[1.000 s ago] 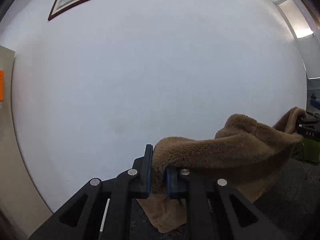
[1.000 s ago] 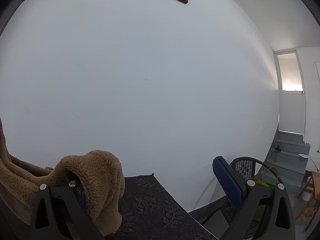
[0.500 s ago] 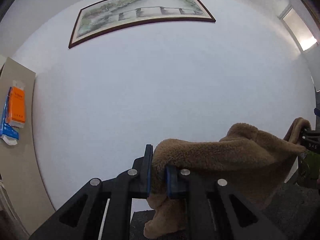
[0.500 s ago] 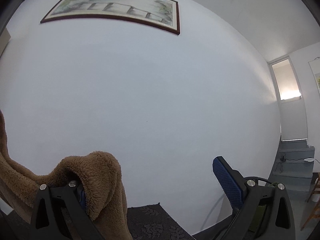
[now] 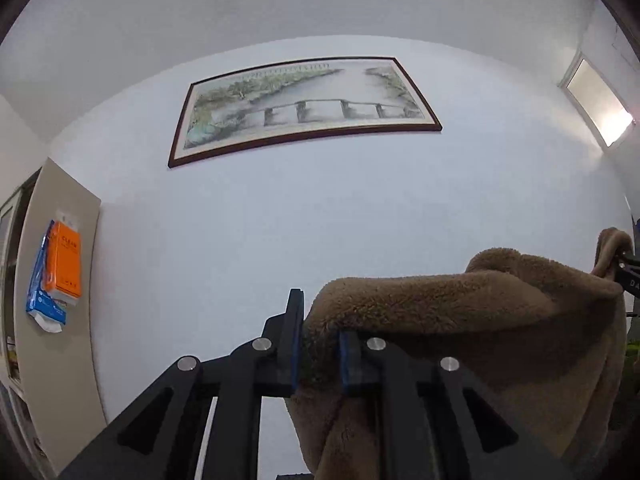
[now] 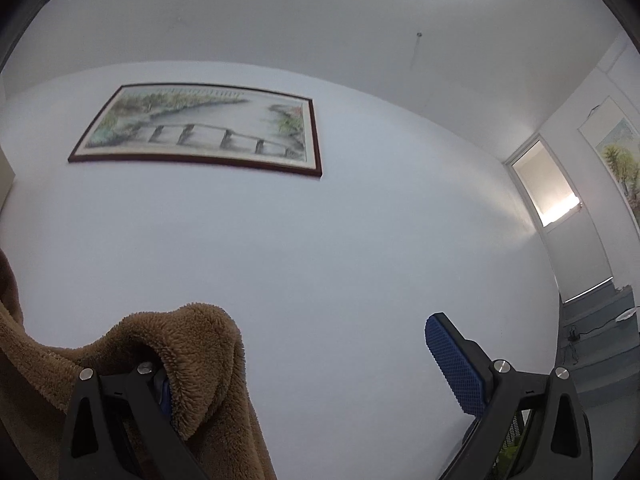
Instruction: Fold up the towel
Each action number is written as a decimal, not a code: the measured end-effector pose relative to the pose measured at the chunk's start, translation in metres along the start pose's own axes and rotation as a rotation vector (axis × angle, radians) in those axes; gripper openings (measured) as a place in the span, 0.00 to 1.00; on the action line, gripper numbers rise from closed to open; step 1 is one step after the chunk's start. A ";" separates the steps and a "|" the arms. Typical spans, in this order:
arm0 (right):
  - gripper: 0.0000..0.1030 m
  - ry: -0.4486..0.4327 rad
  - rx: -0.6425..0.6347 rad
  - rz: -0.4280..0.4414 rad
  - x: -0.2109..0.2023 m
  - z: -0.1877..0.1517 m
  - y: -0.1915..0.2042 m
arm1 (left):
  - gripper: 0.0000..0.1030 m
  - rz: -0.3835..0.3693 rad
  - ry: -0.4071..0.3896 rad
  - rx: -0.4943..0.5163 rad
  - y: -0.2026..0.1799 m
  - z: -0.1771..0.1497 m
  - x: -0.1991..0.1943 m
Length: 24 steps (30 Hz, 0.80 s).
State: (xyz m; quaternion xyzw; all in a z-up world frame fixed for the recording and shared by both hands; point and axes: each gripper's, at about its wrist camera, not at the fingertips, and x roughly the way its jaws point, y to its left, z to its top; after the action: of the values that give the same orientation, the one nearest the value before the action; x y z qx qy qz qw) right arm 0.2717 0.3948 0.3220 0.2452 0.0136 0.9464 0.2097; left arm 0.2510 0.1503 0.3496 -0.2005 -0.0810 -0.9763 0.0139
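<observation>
A fluffy brown towel (image 5: 460, 308) hangs in the air between my two grippers. My left gripper (image 5: 319, 344) has one corner of the towel between its blue pads; the jaws are opening slightly, but the cloth still fills the gap. The towel stretches right to my right gripper (image 5: 626, 276) at the frame edge. In the right wrist view the towel (image 6: 192, 344) is draped over the left finger and hides its tip. The right gripper (image 6: 300, 356) has its jaws spread wide, and the right blue pad (image 6: 452, 364) is bare.
Both cameras look up at a white wall with a framed river painting (image 5: 304, 104). A beige cabinet (image 5: 52, 360) with orange and blue packets (image 5: 66, 264) stands at the left. A bright doorway (image 6: 548, 184) and a hanging scroll (image 6: 618, 160) are on the right.
Both grippers rose and tipped upward with the towel. The dark patterned table has dropped out of view and the painting and ceiling have come in. The left jaws stand slightly wider.
</observation>
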 end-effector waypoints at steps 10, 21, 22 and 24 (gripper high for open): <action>1.00 -0.219 0.033 -0.048 -0.060 0.089 -0.031 | 0.44 -0.052 -0.119 -0.053 0.029 0.070 -0.076; 1.00 -0.399 -0.014 -0.072 -0.115 0.135 -0.023 | 0.48 0.002 -0.210 -0.020 0.054 0.095 -0.128; 1.00 -0.402 -0.015 -0.069 -0.116 0.136 -0.023 | 0.51 0.012 -0.224 -0.012 0.055 0.096 -0.134; 1.00 -0.395 -0.022 -0.065 -0.115 0.140 -0.020 | 0.55 0.008 -0.227 -0.023 0.061 0.097 -0.138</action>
State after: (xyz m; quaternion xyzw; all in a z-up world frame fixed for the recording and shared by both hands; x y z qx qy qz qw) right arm 0.4363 0.3561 0.3901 0.4232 -0.0303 0.8727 0.2416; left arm 0.4191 0.1049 0.3926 -0.3102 -0.0699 -0.9481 0.0065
